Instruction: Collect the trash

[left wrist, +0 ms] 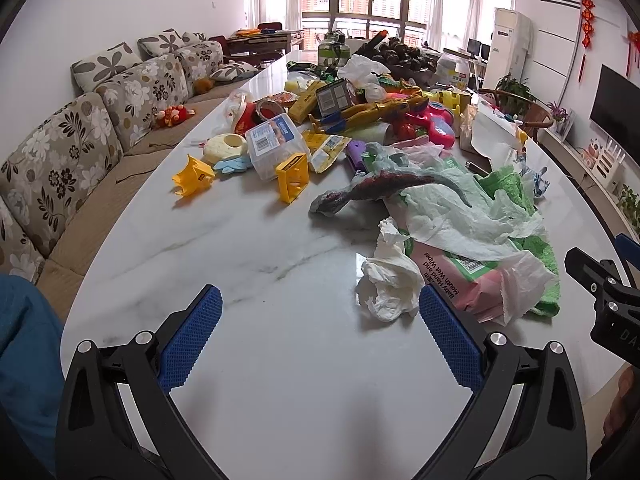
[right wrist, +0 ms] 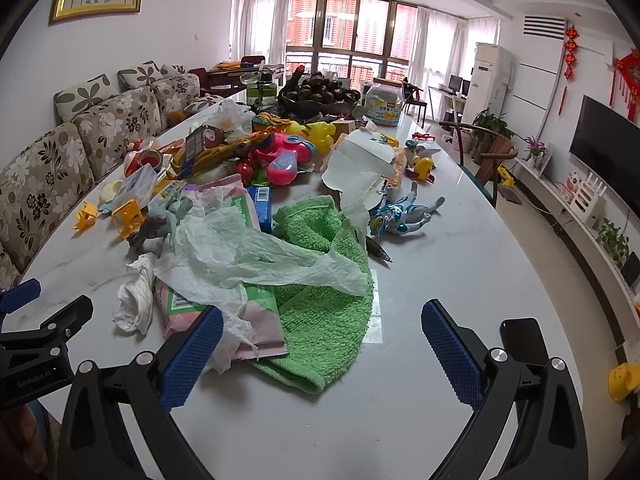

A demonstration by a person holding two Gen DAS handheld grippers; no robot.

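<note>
A crumpled white tissue (left wrist: 386, 280) lies on the marble table (left wrist: 260, 240), just beyond my left gripper's right fingertip (left wrist: 444, 336). It also shows in the right wrist view (right wrist: 134, 300). My left gripper (left wrist: 320, 304) is open and empty above the table. A thin crumpled plastic bag (right wrist: 248, 252) lies over a pink wet wipes pack (right wrist: 224, 320) and a green towel (right wrist: 320, 312). My right gripper (right wrist: 322, 328) is open and empty, its fingers either side of the towel's near end. Torn white paper (right wrist: 360, 172) stands behind the towel.
Toys, boxes and wrappers are piled across the middle and far table: a toy dinosaur (left wrist: 372, 192), yellow pieces (left wrist: 294, 178), a clear plastic box (left wrist: 274, 144), a blue robot figure (right wrist: 404, 212), a pen (right wrist: 378, 252). A floral sofa (left wrist: 80, 148) runs along the left.
</note>
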